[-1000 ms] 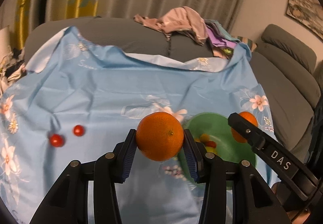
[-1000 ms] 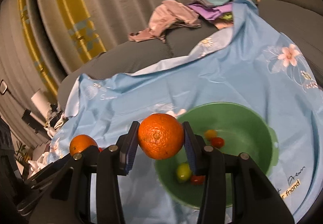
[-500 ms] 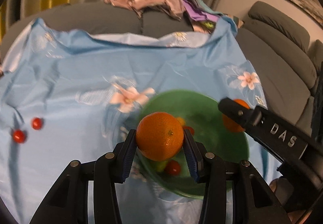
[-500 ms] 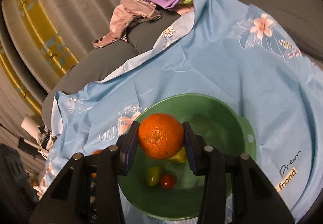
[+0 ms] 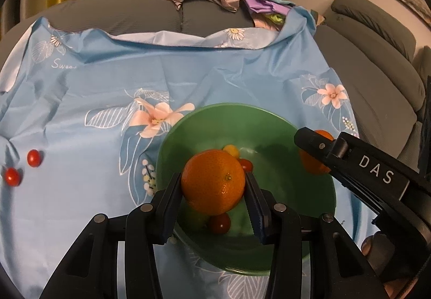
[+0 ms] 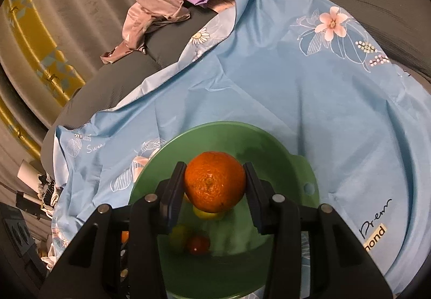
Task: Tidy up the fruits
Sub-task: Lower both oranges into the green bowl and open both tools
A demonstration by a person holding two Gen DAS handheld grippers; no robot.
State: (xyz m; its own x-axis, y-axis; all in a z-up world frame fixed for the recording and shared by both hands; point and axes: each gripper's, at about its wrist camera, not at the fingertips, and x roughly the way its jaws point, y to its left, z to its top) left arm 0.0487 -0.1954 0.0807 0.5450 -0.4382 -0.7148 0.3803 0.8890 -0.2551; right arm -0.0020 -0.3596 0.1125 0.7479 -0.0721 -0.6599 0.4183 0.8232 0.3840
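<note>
Oranges are what I am carrying, one in each tool. My left gripper point(image 5: 212, 191) is closing its pads on an orange point(image 5: 212, 181) across its widest part, and my right gripper point(image 6: 214, 185) is clamping a second orange point(image 6: 214, 181) the same way. Both are hanging above the green bowl point(image 5: 317, 207), not yet touching its floor.

I am judging each orange to be firm, round and fairly heavy for its size, with a dimpled peel that gives the pads some bite. Round fruit likes to roll out of flat pads, so gripping across the middle, as now, seems the right hold; squeezing harder would only bruise it.

In the left view, small tomatoes are lying in the bowl: a yellow one point(image 5: 231, 150) at 12 o'clock of my orange, a red one point(image 5: 246, 164) at 2 o'clock and another red point(image 5: 219, 223) at 6 o'clock. Dropping an orange on them could split them, so I would be lowering gently toward a bare patch.

Two red tomatoes point(image 5: 34, 157) are lying on the blue cloth point(image 5: 107, 83), well apart from the bowl at its 9 o'clock.

Against a second ago, the bowl is sitting much more directly under both tools; then my left orange was hanging over cloth beside the rim. Both grips are looking unchanged.
</note>
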